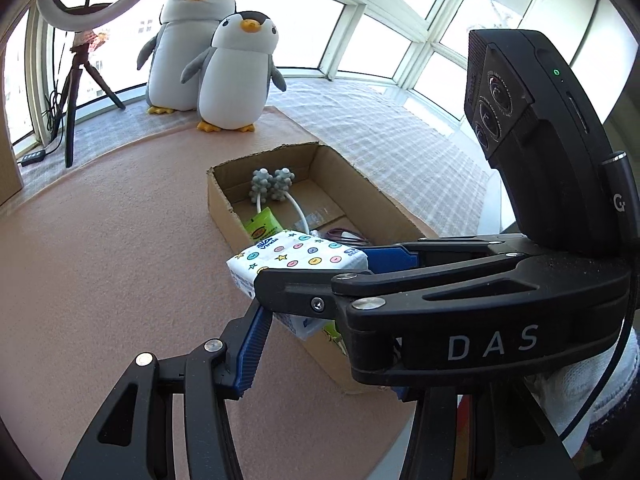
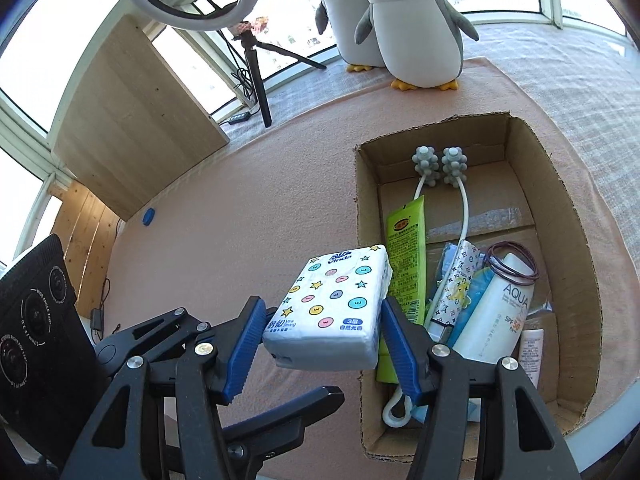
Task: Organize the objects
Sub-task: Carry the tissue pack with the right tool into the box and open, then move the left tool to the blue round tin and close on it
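A white tissue pack (image 2: 336,304) printed with coloured dots and stars is clamped between the blue pads of my right gripper (image 2: 320,320). It hangs above the pink mat, at the near left wall of the open cardboard box (image 2: 576,240). Inside the box lie a grey ball massager (image 2: 438,164), a green tube (image 2: 406,264), a white sunscreen bottle (image 2: 496,320) and hair ties (image 2: 514,264). In the left wrist view the right gripper (image 1: 316,272) crosses in front with the tissue pack (image 1: 296,258). My left gripper (image 1: 324,360) is open and empty; its right finger is hidden.
Two plush penguins (image 2: 412,28) stand at the far edge of the pink mat (image 2: 240,208). A ring light on a tripod (image 2: 256,64) and a wooden board (image 2: 132,128) stand at the back left. A small blue object (image 2: 148,216) lies on the mat.
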`<state>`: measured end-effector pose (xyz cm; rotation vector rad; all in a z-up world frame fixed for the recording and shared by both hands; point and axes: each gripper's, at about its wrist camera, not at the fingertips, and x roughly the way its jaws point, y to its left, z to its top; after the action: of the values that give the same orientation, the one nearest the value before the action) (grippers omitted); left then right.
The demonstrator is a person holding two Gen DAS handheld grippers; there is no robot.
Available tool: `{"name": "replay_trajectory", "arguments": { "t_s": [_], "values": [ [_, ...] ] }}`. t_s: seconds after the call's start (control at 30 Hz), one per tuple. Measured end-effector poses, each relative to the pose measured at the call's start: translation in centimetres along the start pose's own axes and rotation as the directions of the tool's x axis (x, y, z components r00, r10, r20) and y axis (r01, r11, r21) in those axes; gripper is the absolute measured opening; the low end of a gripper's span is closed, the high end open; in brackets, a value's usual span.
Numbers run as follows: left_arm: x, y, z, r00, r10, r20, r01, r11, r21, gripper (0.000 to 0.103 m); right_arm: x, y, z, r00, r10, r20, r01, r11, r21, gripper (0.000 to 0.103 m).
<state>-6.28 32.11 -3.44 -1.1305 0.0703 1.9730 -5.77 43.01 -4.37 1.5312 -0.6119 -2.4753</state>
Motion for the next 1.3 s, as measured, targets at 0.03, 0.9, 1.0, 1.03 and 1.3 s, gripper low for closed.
{"name": "replay_trajectory", "arguments": {
  "t_s": [0.03,0.9,1.0,1.03,1.3],
  "values": [
    [0.4,-0.4,0.1,1.0,-0.007,-0.005,0.007,1.0,0.007,0.053,-0.2,-0.5,-0.1,1.0,-0.004,0.002,0.004,1.0,0.01,0.056],
    [0.2,-0.6,-0.5,1.0,0.005,-0.01,-0.005,1.0,0.0,0.057,-2.6,-2.7,-0.6,0.991,-0.125,0.055,0.123,0.992,0.035,0.06],
    [-1.3,1.8,-1.1,0.999,0.039,-0.004,-0.039,0.998,-0.04,0.06,-2.3,-1.1,-0.7,0.99,-0.123,0.063,0.122,0.992,0.008,0.062],
    [-1.8,2.7,-1.3,0.999,0.049,-0.006,-0.049,0.997,-0.057,0.061,-2.2,-0.5,-0.8,0.991,-0.121,0.063,0.122,0.993,-0.001,0.063],
    [-8.0,11.4,-3.7,0.983,0.181,0.023,-0.174,0.968,-0.182,0.061,-0.1,4.2,-2.1,0.994,-0.105,0.043,0.107,0.992,-0.064,0.064]
  ]
}}
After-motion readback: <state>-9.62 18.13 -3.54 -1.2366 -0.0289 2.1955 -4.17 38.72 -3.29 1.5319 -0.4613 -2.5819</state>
